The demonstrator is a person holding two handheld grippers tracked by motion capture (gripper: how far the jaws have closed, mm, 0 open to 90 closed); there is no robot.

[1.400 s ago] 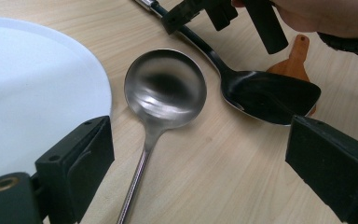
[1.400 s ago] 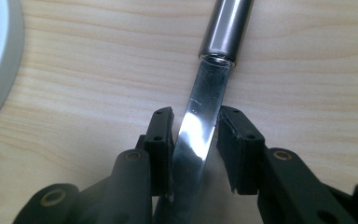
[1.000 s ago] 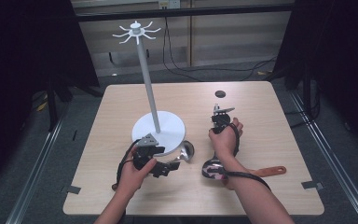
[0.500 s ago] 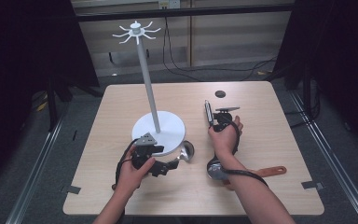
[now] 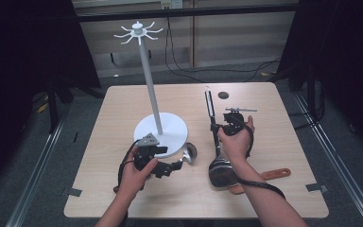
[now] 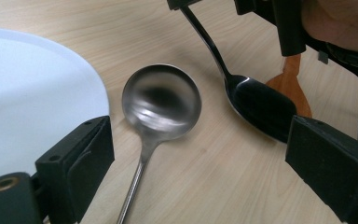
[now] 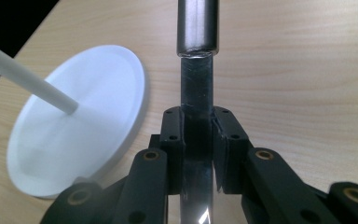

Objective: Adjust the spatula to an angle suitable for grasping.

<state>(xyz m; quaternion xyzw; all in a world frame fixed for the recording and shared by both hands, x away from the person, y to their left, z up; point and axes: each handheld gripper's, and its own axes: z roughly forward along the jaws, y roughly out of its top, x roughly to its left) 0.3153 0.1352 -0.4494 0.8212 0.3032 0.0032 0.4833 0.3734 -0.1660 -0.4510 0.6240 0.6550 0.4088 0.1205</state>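
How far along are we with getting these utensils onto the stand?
Done: nothing hangs yet on the white stand's hooks. In hand: the right gripper is shut on the dark ladle's handle. Left: the steel ladle lies between the open left gripper's jaws, and the orange wooden spatula lies on the table.

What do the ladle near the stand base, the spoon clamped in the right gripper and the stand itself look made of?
Ladle: polished metal, probably steel, with blurred mirror reflections. Spoon: dark glossy metal, bright highlights. Stand base: matte white, likely plastic or painted metal.
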